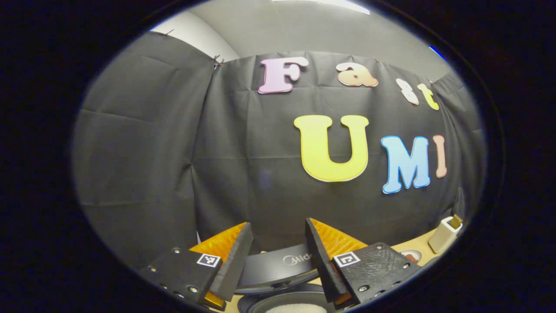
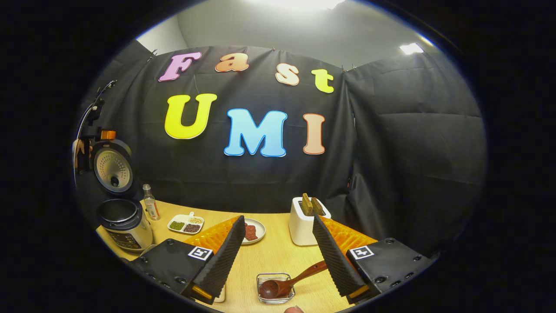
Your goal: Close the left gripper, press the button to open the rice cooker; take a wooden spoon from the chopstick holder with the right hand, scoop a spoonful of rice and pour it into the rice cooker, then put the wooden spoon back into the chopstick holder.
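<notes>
The rice cooker (image 2: pixel 126 226) stands at the table's far left with its lid (image 2: pixel 114 168) swung up. In the left gripper view the raised lid (image 1: pixel 278 265) lies just below my open left gripper (image 1: pixel 278 226), and the pot (image 1: pixel 295 308) beneath holds white rice. That left gripper (image 2: pixel 93 130), with a hand on it, shows above the lid in the right gripper view. The wooden spoon (image 2: pixel 289 281) lies with its bowl in a small clear square dish (image 2: pixel 275 289). Its handle runs up toward the right finger of my open right gripper (image 2: pixel 278 219), which holds nothing.
A white box-shaped holder (image 2: pixel 302 226) (image 1: pixel 444 235) with brown pieces in its top stands at the back of the wooden table (image 2: pixel 278 256). A small bottle (image 2: pixel 150 203), a divided dish of beans (image 2: pixel 186 224) and a plate (image 2: pixel 254 230) sit between it and the cooker.
</notes>
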